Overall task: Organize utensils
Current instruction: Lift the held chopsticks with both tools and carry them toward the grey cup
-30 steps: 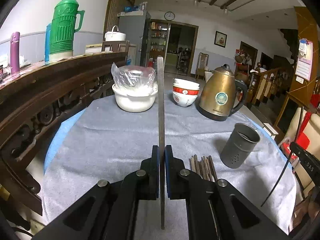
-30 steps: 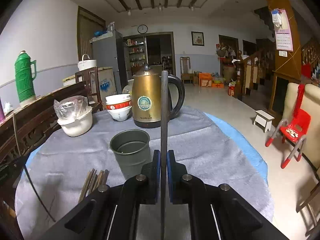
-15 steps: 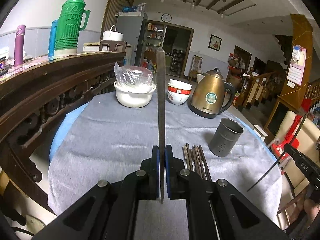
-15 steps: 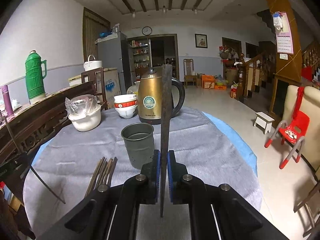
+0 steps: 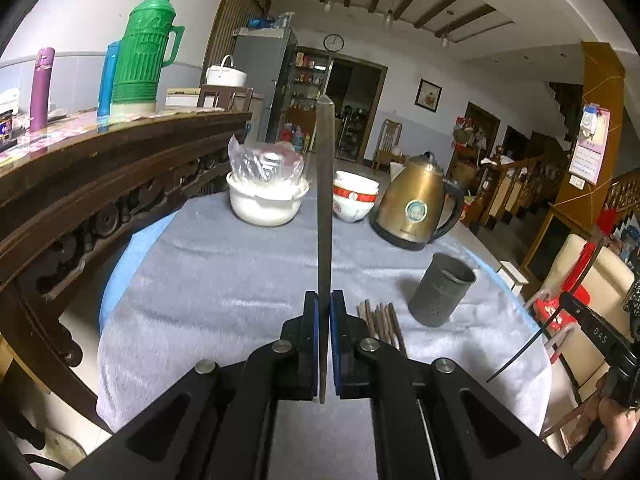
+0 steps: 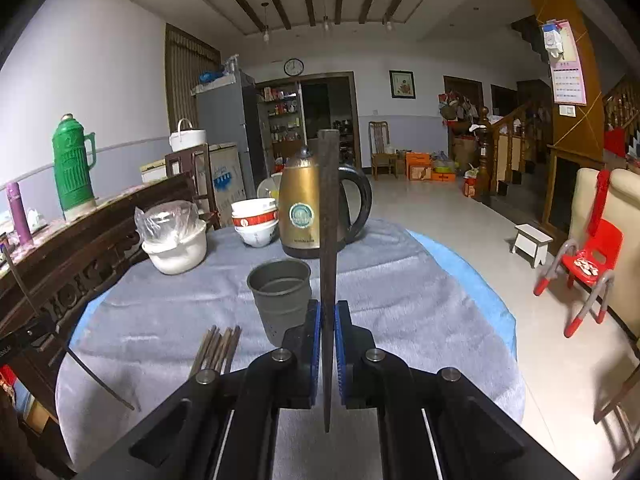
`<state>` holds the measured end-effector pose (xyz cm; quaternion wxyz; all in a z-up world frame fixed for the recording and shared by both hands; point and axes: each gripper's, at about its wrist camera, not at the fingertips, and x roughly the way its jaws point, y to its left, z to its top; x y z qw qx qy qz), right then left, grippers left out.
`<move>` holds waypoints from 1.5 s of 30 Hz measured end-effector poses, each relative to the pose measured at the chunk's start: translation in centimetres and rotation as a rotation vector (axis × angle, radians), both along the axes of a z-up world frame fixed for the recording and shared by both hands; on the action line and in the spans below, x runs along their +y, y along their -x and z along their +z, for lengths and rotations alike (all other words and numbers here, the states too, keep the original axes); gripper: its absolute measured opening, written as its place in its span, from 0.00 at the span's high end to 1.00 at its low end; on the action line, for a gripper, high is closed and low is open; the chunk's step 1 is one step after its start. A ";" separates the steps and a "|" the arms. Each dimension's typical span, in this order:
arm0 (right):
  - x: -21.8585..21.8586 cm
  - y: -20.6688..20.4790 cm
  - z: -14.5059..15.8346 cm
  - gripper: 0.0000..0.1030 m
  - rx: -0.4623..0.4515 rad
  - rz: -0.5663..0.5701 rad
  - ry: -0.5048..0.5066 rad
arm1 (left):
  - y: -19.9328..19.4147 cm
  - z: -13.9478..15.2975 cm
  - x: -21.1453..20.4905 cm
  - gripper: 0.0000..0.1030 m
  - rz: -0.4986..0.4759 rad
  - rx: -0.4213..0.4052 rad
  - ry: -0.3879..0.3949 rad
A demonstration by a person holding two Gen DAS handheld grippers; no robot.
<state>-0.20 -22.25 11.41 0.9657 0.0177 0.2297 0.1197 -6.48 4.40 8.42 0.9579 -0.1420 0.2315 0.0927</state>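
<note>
The left gripper (image 5: pixel 324 312) has its blue-padded jaws pinched nearly together on one thin grey chopstick (image 5: pixel 324 220), which runs straight up the middle of the left wrist view, its long axis vertical in the frame and its tip ending near the top centre. The right gripper (image 6: pixel 328 320) is likewise clamped on one dark brown chopstick (image 6: pixel 329 240), also standing vertically up the middle of the right wrist view, with its flat end at the top and its narrow end at the bottom.

On the grey cloth-covered round table (image 5: pixel 224 272) lies one bundle of brown wooden chopsticks (image 6: pixel 218 346), about five or six side by side, pointing away from the camera, at lower left of centre in the right wrist view. Just right of it stands one upright grey perforated metal holder cup (image 6: pixel 280 294), open mouth up. Farther back are one gold electric kettle (image 5: pixel 416 208), one stack of red-and-white bowls (image 5: pixel 354 196) and one white bowl covered with clear plastic (image 5: pixel 266 196). One green thermos (image 5: pixel 140 52) stands at upper left.
</note>
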 end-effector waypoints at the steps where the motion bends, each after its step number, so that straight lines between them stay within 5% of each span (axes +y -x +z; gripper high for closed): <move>1: -0.1 0.0 0.4 0.93 -0.004 0.002 -0.005 | 0.0 0.2 -0.1 0.95 -0.002 -0.006 0.000; 45: 1.2 -5.8 0.9 0.93 0.068 0.063 -0.121 | -2.6 1.2 0.8 0.95 0.020 -0.031 0.026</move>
